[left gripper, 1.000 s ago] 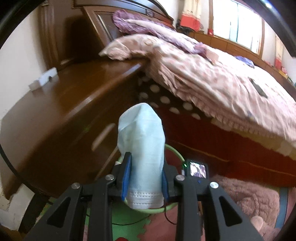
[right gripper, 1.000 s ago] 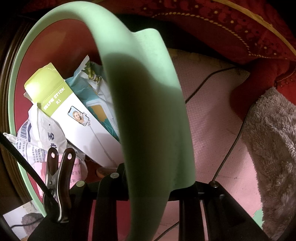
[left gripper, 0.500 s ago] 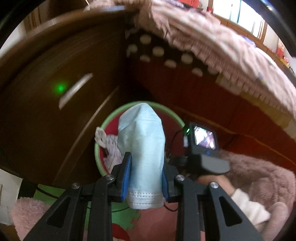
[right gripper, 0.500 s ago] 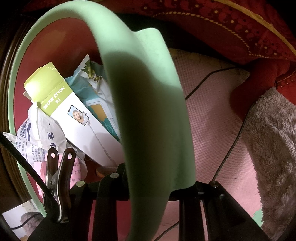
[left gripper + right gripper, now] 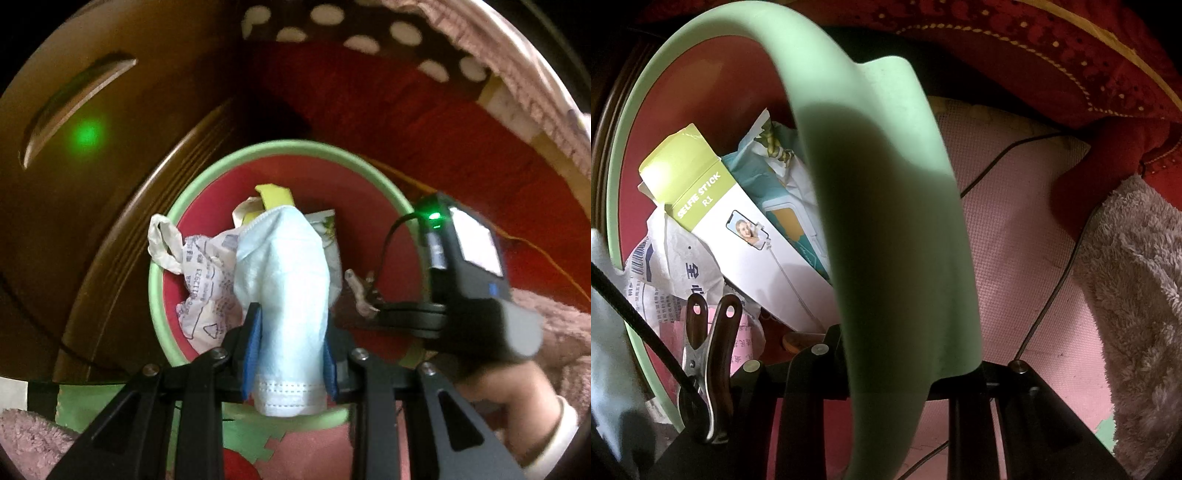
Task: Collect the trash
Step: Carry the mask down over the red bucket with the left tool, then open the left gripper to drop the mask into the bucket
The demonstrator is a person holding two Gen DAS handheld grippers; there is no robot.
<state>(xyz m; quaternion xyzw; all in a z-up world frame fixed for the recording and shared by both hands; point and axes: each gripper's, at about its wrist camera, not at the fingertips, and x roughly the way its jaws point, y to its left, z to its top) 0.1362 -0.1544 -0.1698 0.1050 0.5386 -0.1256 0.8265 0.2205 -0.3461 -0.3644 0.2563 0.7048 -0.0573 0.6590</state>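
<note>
Left gripper clamps pale blue face mask above green-rimmed bin; right gripper pinches bin rim, near right.

You're in a home bedroom: a bed with a frilled pink cover and red skirt, a wooden nightstand, fluffy rug.

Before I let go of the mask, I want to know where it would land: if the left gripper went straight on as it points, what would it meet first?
Probably the crumpled printed bag and packaging heaped inside the green-rimmed bin; depth is unclear.
</note>
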